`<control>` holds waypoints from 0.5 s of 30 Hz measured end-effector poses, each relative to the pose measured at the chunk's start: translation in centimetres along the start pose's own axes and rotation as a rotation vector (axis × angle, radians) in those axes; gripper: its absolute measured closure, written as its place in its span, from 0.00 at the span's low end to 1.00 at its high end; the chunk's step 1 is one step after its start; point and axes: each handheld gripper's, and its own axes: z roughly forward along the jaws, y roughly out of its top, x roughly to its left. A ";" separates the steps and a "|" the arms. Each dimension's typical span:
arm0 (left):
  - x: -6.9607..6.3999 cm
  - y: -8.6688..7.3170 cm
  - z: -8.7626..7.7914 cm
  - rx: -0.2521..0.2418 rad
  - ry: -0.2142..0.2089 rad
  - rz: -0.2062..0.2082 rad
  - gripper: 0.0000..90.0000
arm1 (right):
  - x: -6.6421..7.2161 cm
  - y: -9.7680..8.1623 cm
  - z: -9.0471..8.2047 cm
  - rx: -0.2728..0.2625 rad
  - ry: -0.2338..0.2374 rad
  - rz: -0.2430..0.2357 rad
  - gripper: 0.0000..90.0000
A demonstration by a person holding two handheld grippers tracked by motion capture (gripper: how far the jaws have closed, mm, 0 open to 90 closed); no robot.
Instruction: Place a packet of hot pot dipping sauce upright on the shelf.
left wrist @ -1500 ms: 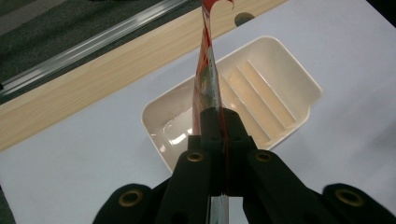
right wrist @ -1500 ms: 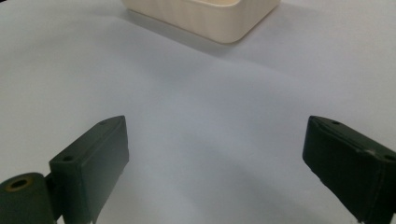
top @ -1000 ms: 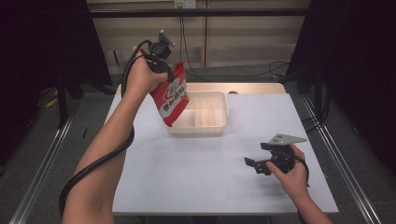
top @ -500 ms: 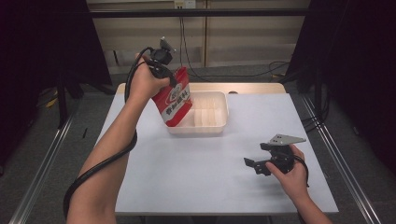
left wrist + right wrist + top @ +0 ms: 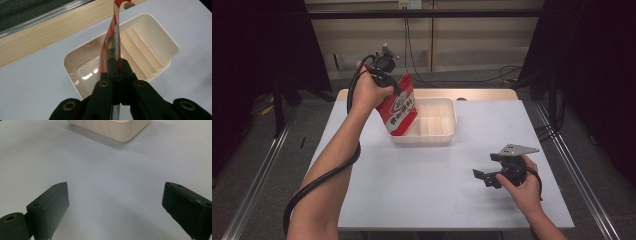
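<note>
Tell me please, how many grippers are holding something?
1. The left gripper is shut on the red bag, above the cream tray. The right gripper is open, low over the table.

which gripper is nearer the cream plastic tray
Left. The left gripper, shut on the red and white pouch, hangs right over the cream plastic tray. The right gripper rests on the table's near right side, well short of the tray, its jaws open.

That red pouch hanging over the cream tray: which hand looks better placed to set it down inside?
Left, probably. The left gripper is shut on the red pouch right above the cream tray. The right gripper sits open and empty near the table's front edge.
</note>
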 end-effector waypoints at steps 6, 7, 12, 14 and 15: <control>-0.1 0.1 0.3 -0.009 0.005 -0.004 1.00 | 0.1 0.0 0.0 0.001 0.001 0.001 0.08; -0.1 0.1 0.4 -0.012 0.007 -0.011 0.99 | 0.1 0.0 0.0 0.001 0.000 0.000 0.08; 0.0 0.2 0.6 -0.022 0.007 -0.023 0.99 | 0.0 0.0 0.0 -0.001 -0.003 -0.001 0.08; 0.0 0.3 0.9 -0.031 0.003 -0.029 0.99 | 0.0 0.0 -0.1 -0.002 -0.004 0.001 0.08; 0.0 0.3 1.0 -0.033 0.003 -0.030 0.99 | 0.0 0.0 -0.1 -0.001 -0.003 0.003 0.08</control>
